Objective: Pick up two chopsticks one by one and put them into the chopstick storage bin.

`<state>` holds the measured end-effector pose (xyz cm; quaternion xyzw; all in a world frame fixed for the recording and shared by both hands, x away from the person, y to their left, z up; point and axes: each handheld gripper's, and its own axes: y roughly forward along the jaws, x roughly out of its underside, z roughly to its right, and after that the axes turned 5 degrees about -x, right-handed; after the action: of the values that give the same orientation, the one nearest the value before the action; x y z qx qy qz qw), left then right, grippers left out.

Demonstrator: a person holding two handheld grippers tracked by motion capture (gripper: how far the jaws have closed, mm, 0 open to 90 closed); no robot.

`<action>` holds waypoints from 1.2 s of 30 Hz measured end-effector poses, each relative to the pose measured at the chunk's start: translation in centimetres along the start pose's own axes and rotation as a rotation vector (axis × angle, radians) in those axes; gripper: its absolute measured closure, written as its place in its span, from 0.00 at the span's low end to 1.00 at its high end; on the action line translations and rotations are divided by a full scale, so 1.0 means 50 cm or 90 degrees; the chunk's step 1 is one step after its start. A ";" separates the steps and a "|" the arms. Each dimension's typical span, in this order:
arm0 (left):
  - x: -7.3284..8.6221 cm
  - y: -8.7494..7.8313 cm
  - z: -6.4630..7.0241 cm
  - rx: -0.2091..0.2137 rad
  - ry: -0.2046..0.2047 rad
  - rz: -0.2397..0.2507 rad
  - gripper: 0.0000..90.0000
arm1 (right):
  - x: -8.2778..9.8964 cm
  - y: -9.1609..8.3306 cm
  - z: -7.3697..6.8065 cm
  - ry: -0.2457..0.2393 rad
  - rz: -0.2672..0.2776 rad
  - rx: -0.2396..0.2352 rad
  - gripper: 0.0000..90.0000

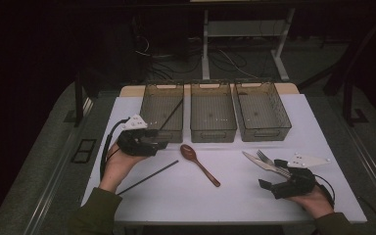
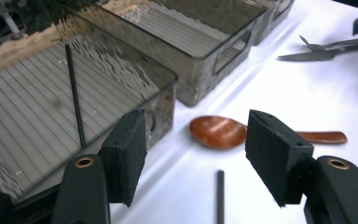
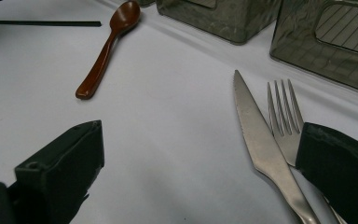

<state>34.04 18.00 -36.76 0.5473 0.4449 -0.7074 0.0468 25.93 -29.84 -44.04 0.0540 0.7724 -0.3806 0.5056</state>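
Note:
My left gripper (image 1: 160, 143) (image 2: 198, 135) hovers at the front of the left clear bin (image 1: 149, 128) (image 2: 165, 105), open, with nothing between its jaws. One black chopstick (image 1: 171, 113) (image 2: 74, 93) leans inside that bin. A second chopstick (image 1: 147, 177) (image 2: 220, 196) (image 3: 42, 23) lies on the white table below the gripper. Just ahead of the jaws lies a brown spoon (image 1: 198, 163) (image 2: 219, 131) (image 3: 105, 51). My right gripper (image 1: 272, 174) (image 3: 200, 140) rests open at the front right. A steel knife (image 1: 254, 160) (image 3: 256, 135) lies between its jaws, and a fork (image 1: 266, 157) (image 3: 284, 112) runs under its right jaw.
Beside the left bin, along the back of the table, stand a middle clear bin (image 1: 213, 133) and a right one (image 1: 267, 133), with nothing seen inside them. The white sheet (image 1: 235, 200) ends close to both hands at the front edge. Dark floor and a desk frame lie beyond the bins.

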 end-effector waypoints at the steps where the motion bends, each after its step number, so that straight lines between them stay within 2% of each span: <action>1: 0.006 -0.003 0.002 0.001 -0.001 -0.001 0.41 | 0.000 0.000 0.000 0.000 0.001 0.000 0.01; 10: 0.070 -0.034 0.015 0.011 0.000 0.001 0.44 | 0.000 -0.001 0.000 -0.001 0.001 0.000 0.01; 11: 0.070 -0.034 0.015 0.011 0.000 0.001 0.44 | 0.000 -0.002 0.000 -0.001 0.002 -0.001 0.01; 19: 0.129 -0.053 0.014 0.010 -0.003 -0.028 0.50 | 0.000 -0.006 -0.001 0.005 0.009 0.001 0.01; 21: 0.145 -0.057 0.013 0.005 0.006 -0.042 0.51 | 0.000 -0.008 -0.002 0.004 0.011 0.001 0.01; 26: 0.185 -0.072 0.013 0.001 -0.004 -0.056 0.58 | -0.001 -0.006 0.000 -0.001 0.009 0.001 0.01; 31: 0.205 -0.083 0.018 0.004 -0.011 -0.054 0.70 | -0.001 -0.004 0.000 0.000 0.008 -0.002 0.01; 36: 0.222 -0.078 0.011 0.036 -0.023 -0.060 0.77 | -0.001 -0.004 -0.001 -0.002 0.008 -0.003 0.01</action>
<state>27.11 24.63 -43.56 0.5137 0.4492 -0.7310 0.0061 25.84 -29.93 -43.91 0.0568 0.7724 -0.3756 0.5089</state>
